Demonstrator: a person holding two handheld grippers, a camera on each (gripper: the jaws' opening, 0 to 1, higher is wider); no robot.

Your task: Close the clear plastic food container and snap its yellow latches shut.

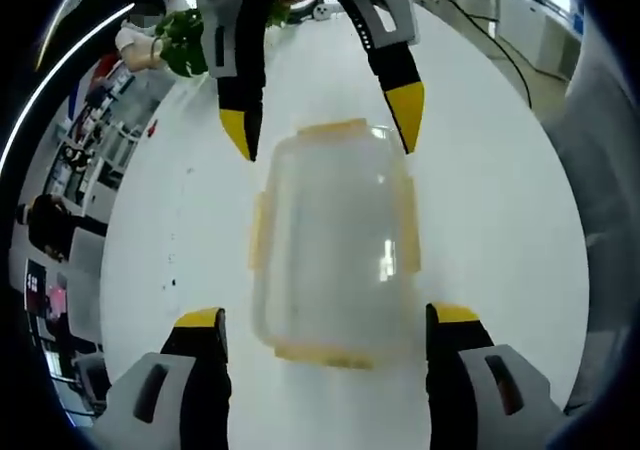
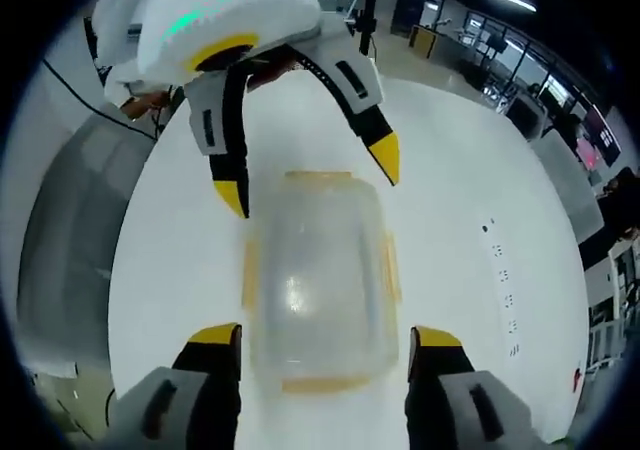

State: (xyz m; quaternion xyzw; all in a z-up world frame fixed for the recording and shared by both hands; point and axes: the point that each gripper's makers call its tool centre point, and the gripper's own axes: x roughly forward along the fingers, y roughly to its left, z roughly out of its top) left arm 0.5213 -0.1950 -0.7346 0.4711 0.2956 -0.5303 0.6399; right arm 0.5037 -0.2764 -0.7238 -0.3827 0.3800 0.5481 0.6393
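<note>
A clear plastic food container [image 1: 335, 240] sits on the white table [image 1: 500, 170] with its lid on top. Pale yellow latches [image 1: 410, 225] line all of its sides; I cannot tell whether they are snapped down. My left gripper [image 1: 328, 316] is open, its yellow-tipped jaws either side of the container's near end. My right gripper [image 1: 322, 120] faces it from the far end, also open. In the right gripper view the container [image 2: 315, 280] lies between my right gripper [image 2: 325, 335] and my left gripper [image 2: 308, 175]. Neither gripper holds anything.
A green leafy item [image 1: 185, 40] lies at the table's far left edge, next to a person's hand [image 1: 135, 45]. Small dark marks [image 2: 500, 260] dot the table [image 2: 460, 170] to the right. Shelves and office furniture stand beyond the table's edges.
</note>
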